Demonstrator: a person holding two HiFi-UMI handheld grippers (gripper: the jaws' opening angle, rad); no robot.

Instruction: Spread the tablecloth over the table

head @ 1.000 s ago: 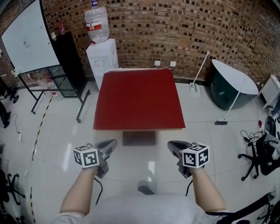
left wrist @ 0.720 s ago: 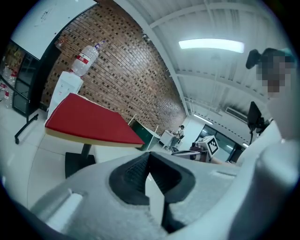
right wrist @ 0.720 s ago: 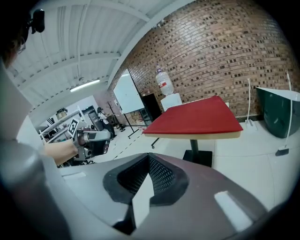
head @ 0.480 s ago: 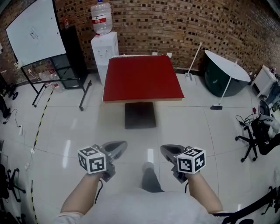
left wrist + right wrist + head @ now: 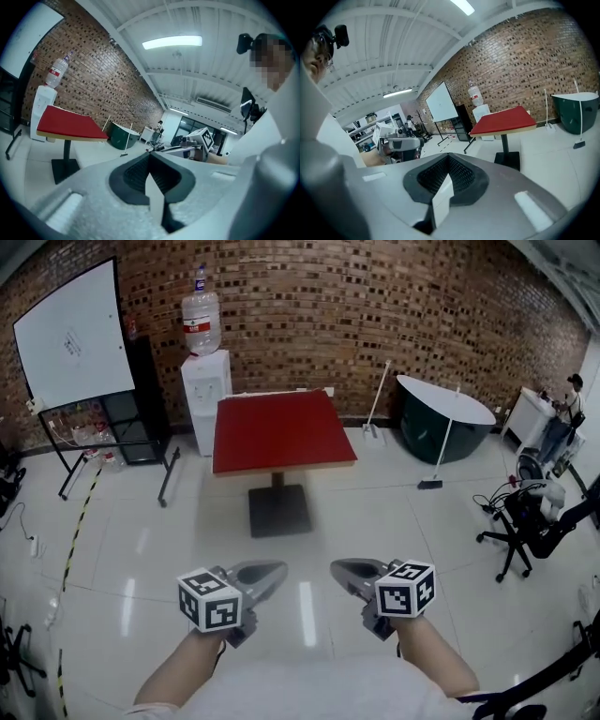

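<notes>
Head view: the red tablecloth lies flat on the square table near the brick wall, well apart from both tools. Left gripper and right gripper are held side by side low in front of the person, both aimed at the table. Left gripper view and right gripper view agree: jaws pressed together on each, nothing between them. Both closed, both empty.

My read: cloth looks spread already, so this is likely a check from a distance. To do it well, scan the near edge and corners for folds or skew. From here it looks flat and square to the top, with a thin tan table edge showing under it in the gripper views. If it needs a fix, pinch the two near corners, one per gripper, and pull evenly.

Around:
- water dispenser just behind the table's left corner
- whiteboard on a stand at left
- tilted white round table and a leaning pole at right
- office chair far right

Nothing stands between the person and the table.
</notes>
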